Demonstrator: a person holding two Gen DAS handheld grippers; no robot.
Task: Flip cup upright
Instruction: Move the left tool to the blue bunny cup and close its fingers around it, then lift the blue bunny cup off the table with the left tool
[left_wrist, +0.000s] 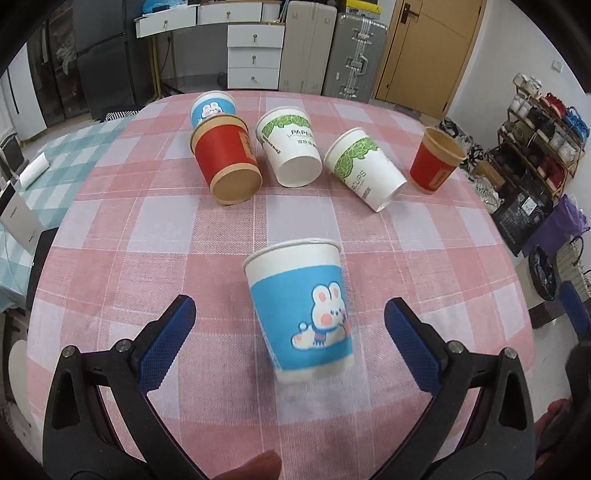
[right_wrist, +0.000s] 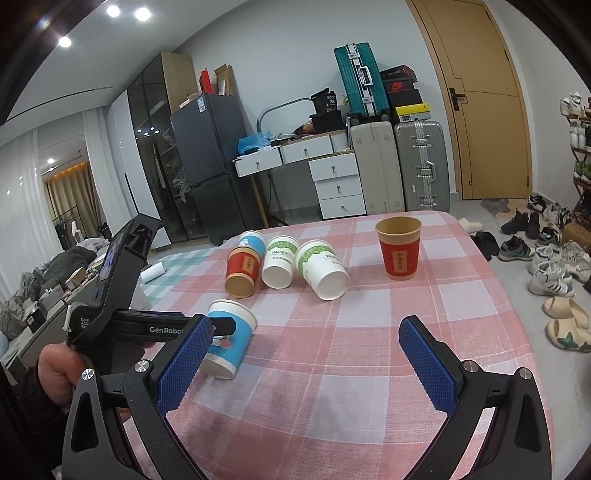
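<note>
Left wrist view looks down on a table covered by a pink checked tablecloth (left_wrist: 424, 258). At the bottom of the frame the left gripper (left_wrist: 290, 317) stands wide open, its two blue ribbed pads apart with nothing clamped. Between them, at lower centre, a blue bunny paper cup (left_wrist: 301, 314) stands mouth up, leaning slightly, its edges a little blurred; neither pad touches it. Across the upper middle of the frame lie more cups. A red cup on its side (left_wrist: 227, 160) rests at upper left with its brown base toward the camera, and a second blue bunny cup (left_wrist: 213, 109) lies just behind it. Two white paper cups with green print (left_wrist: 291, 147) and (left_wrist: 364, 168) lie on their sides at centre. A red upright cup (left_wrist: 436, 160) stands at the right, mouth open upward.

Right wrist view shows the right gripper (right_wrist: 306, 341) at the bottom of the frame, also spread wide and holding nothing. At lower left the left gripper's black body sits beside the blue bunny cup, held by a hand (right_wrist: 61, 373). Beyond the table, in the upper half, stand a white drawer unit (right_wrist: 338, 184), two grey suitcases (right_wrist: 421, 166) and a wooden door (right_wrist: 484, 99).
</note>
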